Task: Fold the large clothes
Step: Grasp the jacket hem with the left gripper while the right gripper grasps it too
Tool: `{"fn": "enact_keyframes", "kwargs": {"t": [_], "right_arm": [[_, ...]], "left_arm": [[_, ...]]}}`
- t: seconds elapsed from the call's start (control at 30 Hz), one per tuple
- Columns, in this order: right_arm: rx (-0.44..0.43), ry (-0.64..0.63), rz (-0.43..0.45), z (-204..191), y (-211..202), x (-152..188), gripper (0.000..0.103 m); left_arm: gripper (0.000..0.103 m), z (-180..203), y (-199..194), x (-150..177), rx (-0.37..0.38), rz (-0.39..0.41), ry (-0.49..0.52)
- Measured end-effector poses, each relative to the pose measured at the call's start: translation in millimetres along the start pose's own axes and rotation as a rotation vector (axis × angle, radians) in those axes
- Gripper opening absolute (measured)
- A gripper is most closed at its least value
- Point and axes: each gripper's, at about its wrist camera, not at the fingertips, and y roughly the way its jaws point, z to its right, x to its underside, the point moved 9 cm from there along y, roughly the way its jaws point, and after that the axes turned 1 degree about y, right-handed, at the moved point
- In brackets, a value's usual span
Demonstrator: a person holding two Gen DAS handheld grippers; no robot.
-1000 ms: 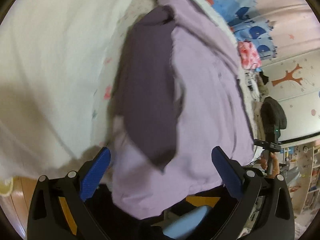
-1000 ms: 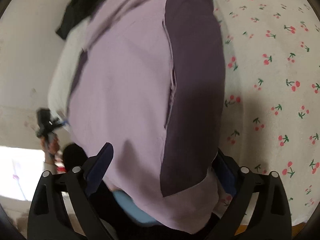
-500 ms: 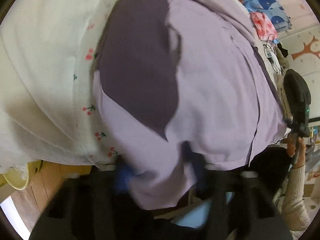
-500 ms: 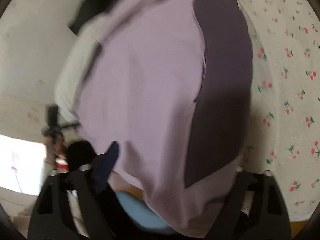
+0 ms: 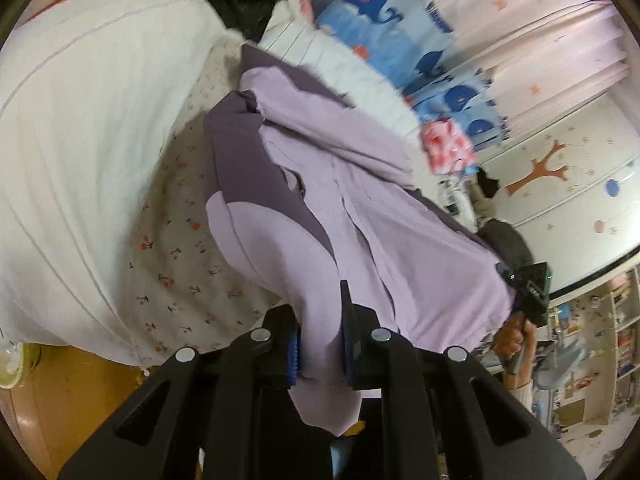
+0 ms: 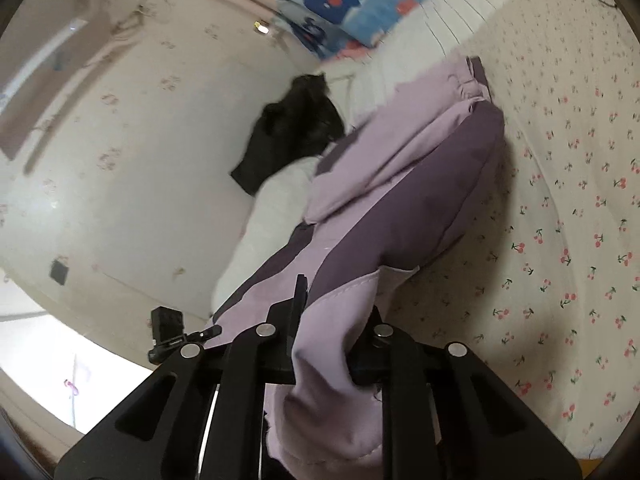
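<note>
A large lilac garment with dark purple panels (image 5: 360,208) lies on a bed covered by a cherry-print sheet (image 5: 180,248). My left gripper (image 5: 320,340) is shut on the garment's near lilac hem, which hangs down between the blue pads. In the right wrist view the same garment (image 6: 420,184) stretches away across the sheet (image 6: 560,240); my right gripper (image 6: 332,344) is shut on another part of that hem, lifted off the bed. The other gripper (image 5: 528,292) shows at the right in a hand, and again as the other gripper (image 6: 168,332) at the left.
A white quilt (image 5: 80,120) fills the left. A black garment (image 6: 296,132) lies at the bed's head by the wall. Whale-print bedding (image 5: 400,28) and pink curtains (image 5: 540,32) stand beyond. Wooden floor (image 5: 72,392) shows below the bed edge; shelves (image 5: 608,340) at far right.
Both grippers went from wide open around the hem to shut on it. Both have risen and tilted up, lifting the hem off the bed so more of the room shows.
</note>
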Motion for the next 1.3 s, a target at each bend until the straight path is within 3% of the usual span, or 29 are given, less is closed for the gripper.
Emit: {"fn": "enact_keyframes", "kwargs": {"t": [0.17, 0.3, 0.33, 0.37, 0.43, 0.5, 0.53, 0.63, 0.8, 0.87, 0.93, 1.0, 1.1, 1.3], "right_arm": [[0.001, 0.007, -0.084, 25, -27, 54, 0.015], [0.081, 0.106, -0.227, 96, -24, 103, 0.030], [0.083, 0.158, -0.248, 116, -23, 113, 0.038], [0.059, 0.195, -0.244, 126, -25, 118, 0.044], [-0.004, 0.229, -0.211, 132, -30, 120, 0.067], [-0.023, 0.233, -0.207, 134, -30, 121, 0.083], [-0.019, 0.226, -0.223, 136, -27, 121, 0.087], [-0.021, 0.222, -0.271, 136, -15, 125, 0.089], [-0.065, 0.234, -0.289, 130, 11, 132, 0.087], [-0.071, 0.196, -0.251, 124, 21, 131, 0.070], [-0.068, 0.192, -0.219, 124, 26, 132, 0.039], [-0.076, 0.193, -0.159, 124, 23, 126, 0.027], [-0.110, 0.165, -0.091, 106, 16, 114, 0.019], [-0.174, 0.049, -0.039, 53, -19, 96, 0.017]], "left_arm": [[0.018, -22, -27, 42, 0.043, -0.042, -0.004], [0.032, -73, 11, 101, 0.006, -0.271, 0.026], [0.035, -84, 18, 108, 0.011, -0.302, 0.012], [0.040, -94, 21, 112, 0.028, -0.303, -0.011], [0.054, -100, 15, 107, 0.094, -0.239, -0.056], [0.089, -103, 11, 97, 0.119, -0.177, -0.068], [0.094, -105, 10, 94, 0.114, -0.165, -0.072], [0.095, -108, 20, 91, 0.133, -0.178, -0.090], [0.095, -96, 59, 104, 0.145, -0.276, -0.081], [0.094, -87, 70, 110, 0.143, -0.288, -0.073], [0.082, -87, 76, 111, 0.091, -0.262, -0.105], [0.043, -87, 78, 113, 0.089, -0.256, -0.149], [0.020, -73, 62, 103, 0.043, -0.189, -0.137], [0.015, -25, 8, 89, 0.109, -0.077, -0.055]]}}
